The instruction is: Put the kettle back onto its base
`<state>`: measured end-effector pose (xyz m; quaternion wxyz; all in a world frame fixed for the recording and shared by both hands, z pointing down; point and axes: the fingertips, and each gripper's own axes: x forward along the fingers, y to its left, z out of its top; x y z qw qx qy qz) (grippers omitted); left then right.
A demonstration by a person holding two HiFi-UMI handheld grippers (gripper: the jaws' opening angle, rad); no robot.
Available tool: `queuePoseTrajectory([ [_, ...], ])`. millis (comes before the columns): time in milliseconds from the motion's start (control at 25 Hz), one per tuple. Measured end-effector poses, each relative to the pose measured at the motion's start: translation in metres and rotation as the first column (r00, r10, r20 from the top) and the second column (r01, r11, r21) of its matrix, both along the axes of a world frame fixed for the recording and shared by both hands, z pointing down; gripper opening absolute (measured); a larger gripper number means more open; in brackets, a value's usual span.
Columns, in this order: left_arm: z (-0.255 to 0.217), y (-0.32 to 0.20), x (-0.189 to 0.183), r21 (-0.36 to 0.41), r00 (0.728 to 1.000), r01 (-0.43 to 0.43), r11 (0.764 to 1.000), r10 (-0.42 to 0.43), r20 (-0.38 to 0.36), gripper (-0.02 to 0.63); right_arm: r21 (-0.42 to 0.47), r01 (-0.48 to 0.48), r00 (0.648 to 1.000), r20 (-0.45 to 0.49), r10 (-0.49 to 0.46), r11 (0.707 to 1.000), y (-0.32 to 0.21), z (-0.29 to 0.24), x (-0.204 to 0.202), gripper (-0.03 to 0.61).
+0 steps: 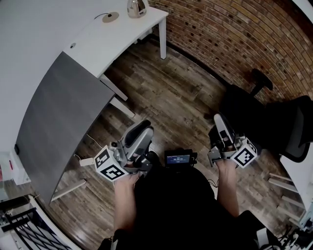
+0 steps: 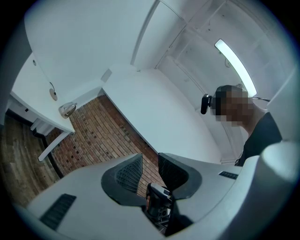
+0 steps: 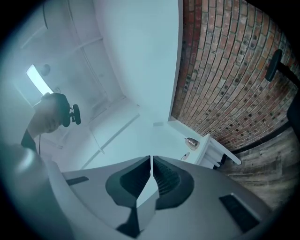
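Left claw: jaws apart, with a clear gap and nothing in it; only brick wall shows through the gap in the left gripper view. It is held over the wooden floor.

Right claw: jaws together and empty, with only a thin slit between the ribbed pads in the right gripper view. A black office chair stands just to its right.

The kettle, shiny metal, stands upright on the white tabletop, well ahead of both claws and off to the left of each. The left gripper view shows it small and far off, up and left of the jaws. The right gripper view shows it beyond the tips, slightly to the right.

The base, a round disc with a cord, lies on the same tabletop. It is near the kettle on its left, with a gap between them, so the kettle is not on it. The base also shows in both gripper views.
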<state>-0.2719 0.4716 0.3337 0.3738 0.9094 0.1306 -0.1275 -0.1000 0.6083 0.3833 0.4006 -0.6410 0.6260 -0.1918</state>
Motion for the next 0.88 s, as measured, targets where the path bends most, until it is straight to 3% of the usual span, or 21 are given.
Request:
queuePoseTrajectory([
  [880,-0.004,0.062,0.070,0.071,0.999,-0.033,0.997,0.029,0.045,0.117,0.059,-0.067,0.997,0.039,0.064,0.996,0.070,0.012,0.081,0.028],
])
